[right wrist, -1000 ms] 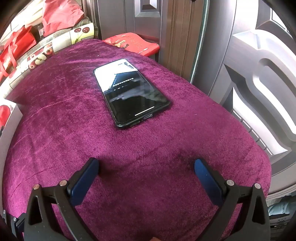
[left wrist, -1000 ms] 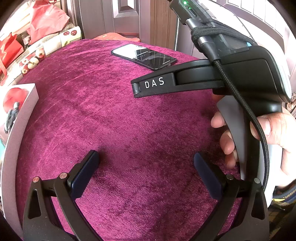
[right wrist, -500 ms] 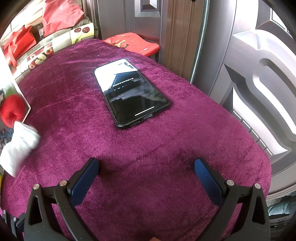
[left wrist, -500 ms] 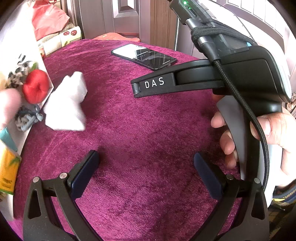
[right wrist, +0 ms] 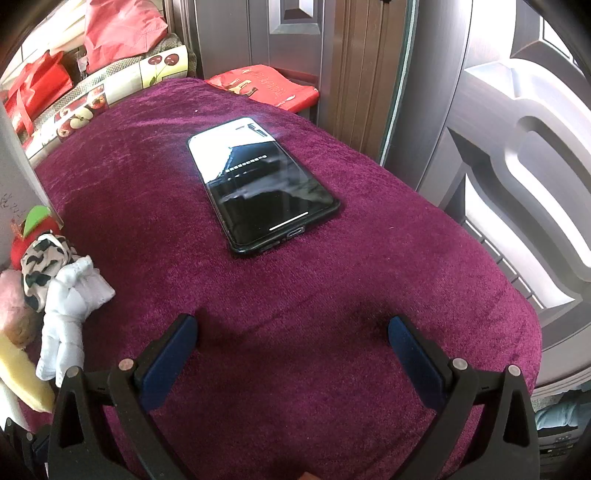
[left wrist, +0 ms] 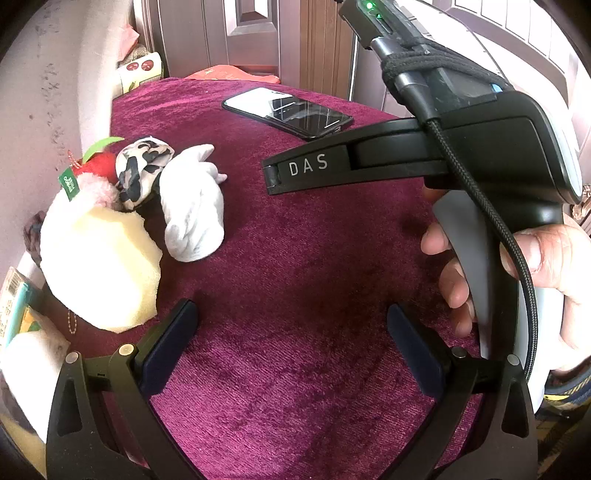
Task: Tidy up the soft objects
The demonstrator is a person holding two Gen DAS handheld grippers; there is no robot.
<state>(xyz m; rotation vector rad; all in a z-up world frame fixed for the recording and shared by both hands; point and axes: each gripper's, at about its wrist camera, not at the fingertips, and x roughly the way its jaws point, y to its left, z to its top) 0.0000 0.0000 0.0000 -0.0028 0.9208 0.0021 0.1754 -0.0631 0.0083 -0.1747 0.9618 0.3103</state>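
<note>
Purple-red plush cloth (right wrist: pixel 332 295) is covering the table, with dark panelled doors (right wrist: pixel 295 44) standing behind it and red bags (right wrist: pixel 118 33) piling up by a fruit-printed cushion (right wrist: pixel 110 96) at the far left. A black smartphone (right wrist: pixel 258 184) is lying face up near the middle of the cloth, its screen glowing with a line of small characters too fine to read. The soft objects are sitting in a heap at the left edge: a white sock (left wrist: pixel 195 206) is lying nearest the centre, touching a black-and-white patterned fabric piece (left wrist: pixel 142 170), with a red plush apple (left wrist: pixel 98 164) carrying a green leaf behind it and a green tag (left wrist: pixel 69 183) whose print is too small to read. A pink fluffy piece (left wrist: pixel 99 186) is showing beside the apple, and a pale yellow sponge-like lump (left wrist: pixel 107 266) is crowding the lower left, partly cut off. Whatever is lying beyond it at the frame edge is hard to make out. The left gripper (left wrist: pixel 291 343) is hovering over bare cloth with its blue-padded fingers (left wrist: pixel 170 343) spread wide and nothing between them. The right gripper (right wrist: pixel 291 354) is likewise standing released and empty; in the left view its body is showing "DAS" in white letters (left wrist: pixel 308 166), held by the person's right hand (left wrist: pixel 546 273), its fingertips out of that frame.
</note>
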